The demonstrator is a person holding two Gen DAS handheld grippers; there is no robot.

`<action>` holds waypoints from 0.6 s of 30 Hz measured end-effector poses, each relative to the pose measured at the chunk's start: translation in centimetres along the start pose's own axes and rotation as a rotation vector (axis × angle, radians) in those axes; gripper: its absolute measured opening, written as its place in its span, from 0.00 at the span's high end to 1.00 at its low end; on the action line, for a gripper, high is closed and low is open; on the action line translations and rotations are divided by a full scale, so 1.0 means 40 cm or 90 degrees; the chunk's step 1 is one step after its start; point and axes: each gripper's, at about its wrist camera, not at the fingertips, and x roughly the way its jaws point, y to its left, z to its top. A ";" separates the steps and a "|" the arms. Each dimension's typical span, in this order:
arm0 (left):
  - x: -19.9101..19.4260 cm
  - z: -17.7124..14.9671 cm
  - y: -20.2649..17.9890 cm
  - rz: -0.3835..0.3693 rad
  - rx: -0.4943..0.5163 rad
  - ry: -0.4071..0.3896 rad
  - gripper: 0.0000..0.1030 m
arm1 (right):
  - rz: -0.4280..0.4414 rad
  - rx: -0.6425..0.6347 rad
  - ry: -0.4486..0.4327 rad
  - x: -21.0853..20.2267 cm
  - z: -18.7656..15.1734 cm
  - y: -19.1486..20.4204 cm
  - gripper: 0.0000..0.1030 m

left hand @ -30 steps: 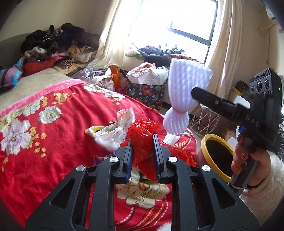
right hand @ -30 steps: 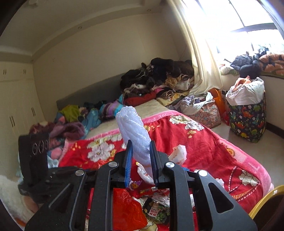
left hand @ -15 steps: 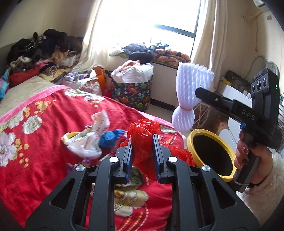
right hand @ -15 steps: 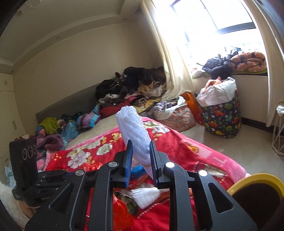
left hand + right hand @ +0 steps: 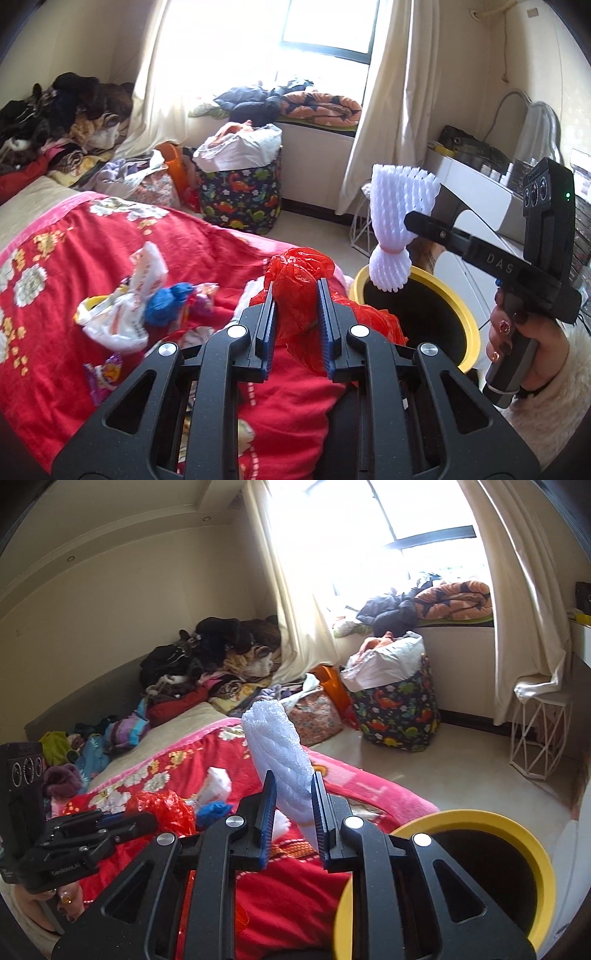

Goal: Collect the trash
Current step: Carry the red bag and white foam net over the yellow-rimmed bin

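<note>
My left gripper (image 5: 296, 295) is shut on a crumpled red plastic bag (image 5: 300, 275), held above the red floral bedspread (image 5: 74, 266) near its corner. My right gripper (image 5: 293, 786) is shut on a white foam fruit net (image 5: 277, 738); in the left wrist view the net (image 5: 397, 218) hangs over the rim of a yellow-rimmed black bin (image 5: 436, 310). The bin (image 5: 480, 864) sits low right in the right wrist view. More trash lies on the bed: a white printed bag (image 5: 129, 306), a blue scrap (image 5: 168, 301) and small wrappers (image 5: 101, 376).
A dinosaur-print basket (image 5: 240, 195) stuffed with bags stands on the floor by the window. Clothes are piled at the bed's head (image 5: 55, 118). A white wire stool (image 5: 539, 738) and curtain (image 5: 388, 110) are at right, with a white cabinet (image 5: 480, 210) behind the bin.
Both grippers have swung right, away from the bed toward the bin, each still holding its item. The foam net has come down from mid-air to just above the bin's rim.
</note>
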 end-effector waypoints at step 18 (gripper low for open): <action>0.123 0.018 -0.143 -0.032 0.060 0.020 0.86 | -0.116 0.123 0.003 -0.101 -0.075 -0.182 0.82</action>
